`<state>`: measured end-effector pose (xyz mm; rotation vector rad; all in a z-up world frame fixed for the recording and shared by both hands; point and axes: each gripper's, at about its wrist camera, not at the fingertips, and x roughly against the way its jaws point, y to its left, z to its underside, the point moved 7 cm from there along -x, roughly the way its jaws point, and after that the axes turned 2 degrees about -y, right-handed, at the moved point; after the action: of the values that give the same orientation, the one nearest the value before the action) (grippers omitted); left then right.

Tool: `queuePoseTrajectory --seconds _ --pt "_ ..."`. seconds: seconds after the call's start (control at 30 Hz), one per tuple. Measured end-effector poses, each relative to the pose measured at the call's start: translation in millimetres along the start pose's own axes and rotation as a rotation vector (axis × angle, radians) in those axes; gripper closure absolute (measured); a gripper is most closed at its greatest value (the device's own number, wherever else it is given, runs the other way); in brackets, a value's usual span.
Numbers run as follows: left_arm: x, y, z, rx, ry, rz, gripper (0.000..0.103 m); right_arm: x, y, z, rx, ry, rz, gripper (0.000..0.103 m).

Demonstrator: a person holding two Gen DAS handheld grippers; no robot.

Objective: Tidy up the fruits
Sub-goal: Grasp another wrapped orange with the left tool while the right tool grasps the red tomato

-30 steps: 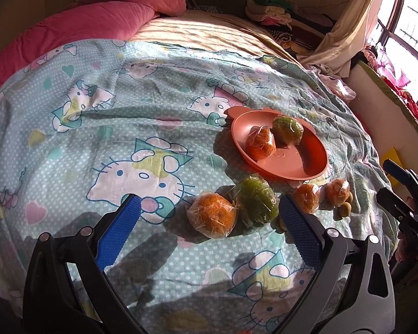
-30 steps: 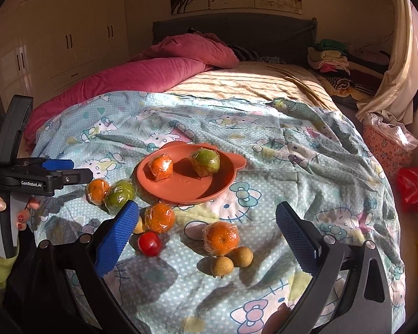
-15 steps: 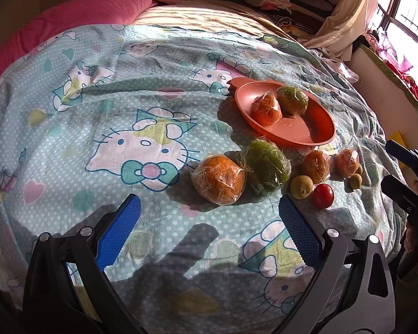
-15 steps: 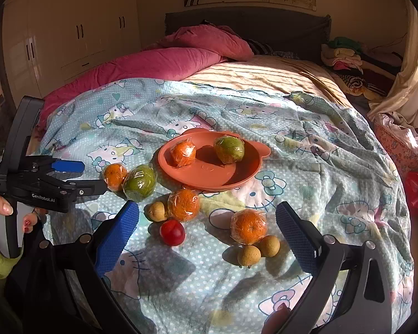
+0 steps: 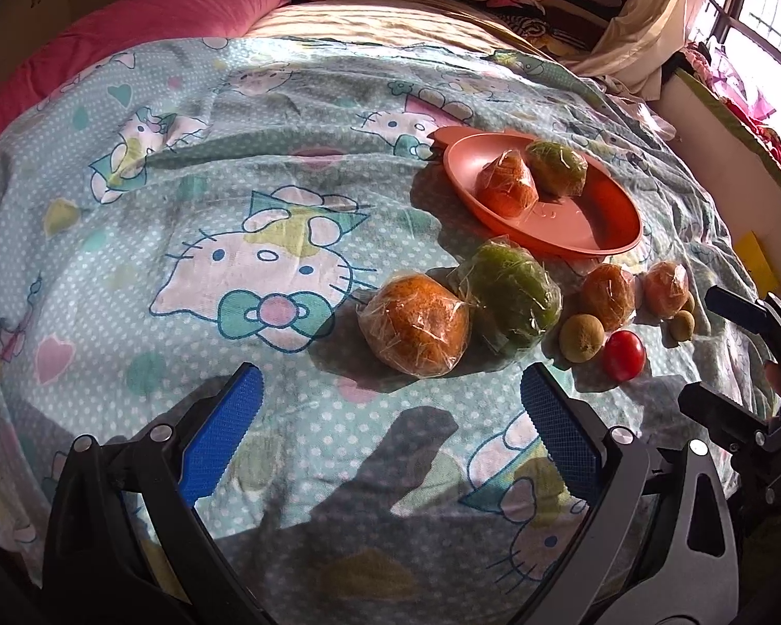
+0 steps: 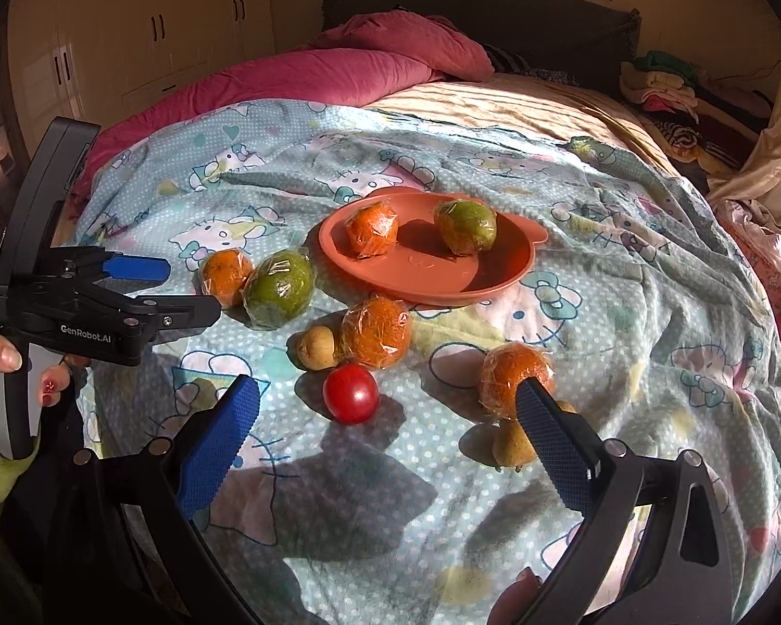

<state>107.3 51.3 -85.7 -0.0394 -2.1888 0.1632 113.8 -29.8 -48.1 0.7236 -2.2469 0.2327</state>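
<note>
Clearly the left gripper [image 5: 388,406] is nearer: spread wide and empty, it has the wrapped orange [image 5: 415,324] straight ahead between its pads, touching the wrapped green fruit [image 5: 512,300] on its right. The right gripper [image 6: 388,419], also released, faces the tomato [image 6: 350,393] (its right pad covers part of another wrapped orange [image 6: 513,377]). Two wrapped fruits already sit on the orange plate [image 6: 416,281].

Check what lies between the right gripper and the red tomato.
Nothing: only bare blanket separates the open right gripper from the red tomato, per the right wrist view.
</note>
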Motion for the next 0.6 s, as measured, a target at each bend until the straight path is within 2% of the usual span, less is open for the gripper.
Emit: queuePoseTrajectory --seconds 0.2,0.47,0.5,0.53,0.6 --pt "-6 2 -2 -0.004 -0.005 -0.010 0.010 -11 5 6 -0.002 0.020 -0.014 0.005" --pt "-11 4 -5 -0.008 -0.006 0.003 0.020 -19 8 10 0.004 0.035 -0.017 0.008" --pt "-11 3 -6 -0.010 -0.008 0.005 0.022 -20 9 10 0.005 0.034 -0.014 0.013" --pt "-11 4 -6 -0.012 -0.009 0.006 0.024 -21 8 10 0.005 0.035 -0.012 0.023" --pt "-13 5 -7 -0.013 -0.009 0.007 0.030 -23 7 10 0.005 0.039 -0.011 0.027"
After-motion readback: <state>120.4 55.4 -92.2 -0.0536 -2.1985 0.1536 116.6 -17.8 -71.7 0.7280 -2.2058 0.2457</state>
